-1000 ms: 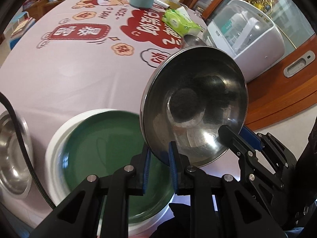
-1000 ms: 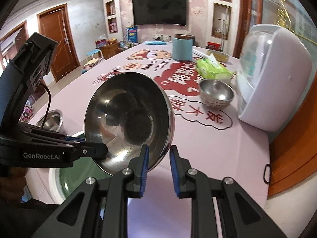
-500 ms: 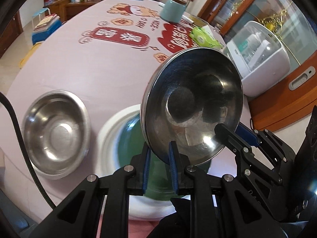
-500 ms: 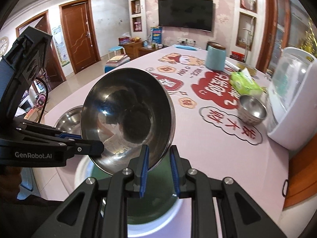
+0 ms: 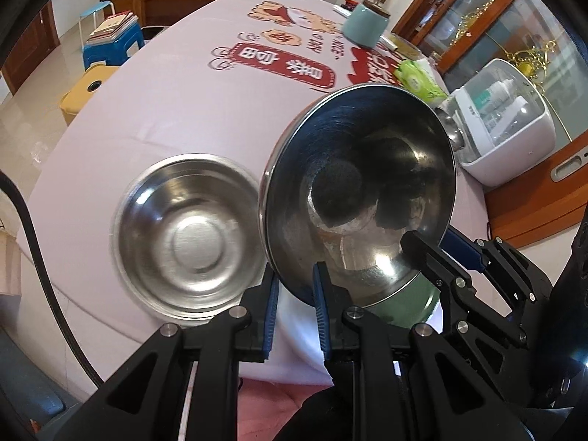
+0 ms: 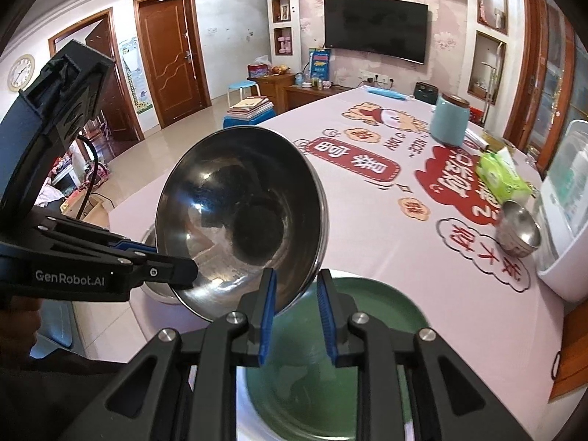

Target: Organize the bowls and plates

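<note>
Table (image 5: pixel 154 110) under pink printed cloth; white appliance (image 5: pixel 514 125) at its far right edge. Green plate (image 6: pixel 330 360) near the front edge, second steel bowl (image 5: pixel 189 233) flat beside it. Held steel bowl (image 5: pixel 360 191) tilted, scuffed and reflective, in the air above both. Left gripper (image 5: pixel 296 294) clamped on its rim. Right gripper (image 6: pixel 294 299) jaws opening, rim between them.

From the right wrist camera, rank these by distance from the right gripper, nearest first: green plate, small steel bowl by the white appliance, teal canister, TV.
1. Green plate: directly under the right gripper, at the table's near edge.
2. Small steel bowl: right of centre, beside the white appliance.
3. Teal canister: farther up the table, right side.
4. TV: on the far wall.
</note>
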Available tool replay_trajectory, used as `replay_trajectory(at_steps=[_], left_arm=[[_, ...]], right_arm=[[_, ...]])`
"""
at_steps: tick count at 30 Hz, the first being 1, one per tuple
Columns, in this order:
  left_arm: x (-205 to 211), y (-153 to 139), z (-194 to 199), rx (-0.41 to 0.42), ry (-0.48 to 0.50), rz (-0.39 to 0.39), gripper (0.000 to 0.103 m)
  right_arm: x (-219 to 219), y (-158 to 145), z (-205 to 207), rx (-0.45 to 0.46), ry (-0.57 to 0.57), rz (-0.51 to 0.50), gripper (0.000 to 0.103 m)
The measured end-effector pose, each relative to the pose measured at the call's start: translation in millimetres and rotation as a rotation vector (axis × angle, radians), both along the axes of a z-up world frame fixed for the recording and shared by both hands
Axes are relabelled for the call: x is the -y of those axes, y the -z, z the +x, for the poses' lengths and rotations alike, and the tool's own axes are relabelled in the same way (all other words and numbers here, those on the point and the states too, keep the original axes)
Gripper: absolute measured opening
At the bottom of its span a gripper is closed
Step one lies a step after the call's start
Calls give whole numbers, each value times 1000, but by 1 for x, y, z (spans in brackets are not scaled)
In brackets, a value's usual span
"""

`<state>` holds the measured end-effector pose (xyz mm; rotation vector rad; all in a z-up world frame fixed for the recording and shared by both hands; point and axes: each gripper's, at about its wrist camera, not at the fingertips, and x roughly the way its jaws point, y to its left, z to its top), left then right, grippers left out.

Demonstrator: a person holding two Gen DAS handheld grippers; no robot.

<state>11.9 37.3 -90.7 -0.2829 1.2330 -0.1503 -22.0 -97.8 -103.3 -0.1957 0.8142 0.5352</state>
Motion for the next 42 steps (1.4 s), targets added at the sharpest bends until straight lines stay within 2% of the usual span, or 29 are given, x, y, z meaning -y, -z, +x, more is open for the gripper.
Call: replay_trajectory(at_steps=[16, 29, 42], left_arm=[[-61, 21, -3, -91, -17, -2, 17], [-81, 34, 7, -136, 42, 10, 21], [-76, 25, 24, -78, 150, 6, 22]], right_arm=[[-67, 15, -4, -51, -33, -20, 25], [-85, 27, -8, -86, 38, -35, 25], [-89, 27, -11, -78, 138, -35, 27]])
